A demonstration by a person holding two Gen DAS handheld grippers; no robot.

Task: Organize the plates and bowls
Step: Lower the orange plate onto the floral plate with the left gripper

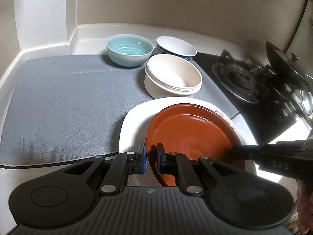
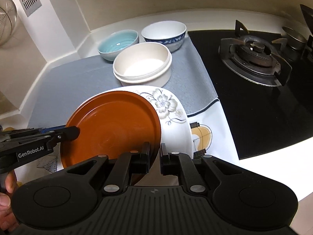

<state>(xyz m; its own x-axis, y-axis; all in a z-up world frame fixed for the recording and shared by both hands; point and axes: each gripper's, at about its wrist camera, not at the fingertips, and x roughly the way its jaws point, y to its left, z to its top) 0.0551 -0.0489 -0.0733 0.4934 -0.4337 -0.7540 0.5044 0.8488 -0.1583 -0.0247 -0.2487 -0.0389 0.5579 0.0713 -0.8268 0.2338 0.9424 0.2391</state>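
An orange plate [image 1: 193, 129] lies tilted over a white flower-patterned plate [image 1: 133, 121]; both also show in the right wrist view, orange plate [image 2: 113, 125], white plate [image 2: 172, 117]. My left gripper [image 1: 151, 156] straddles the orange plate's near rim, jaws narrowly apart. My right gripper [image 2: 155, 156] straddles the plate's opposite rim, jaws narrowly apart. Behind stand a teal bowl [image 1: 129, 50], a blue-and-white bowl [image 1: 176, 48] and a cream bowl [image 1: 173, 76] on the grey mat [image 1: 58, 98].
A black gas hob [image 2: 254, 58] with a burner lies to the right. A pot with a lid [image 1: 283, 64] stands on it. White walls close the back-left corner. A patterned cloth [image 2: 205, 135] lies under the plates' right side.
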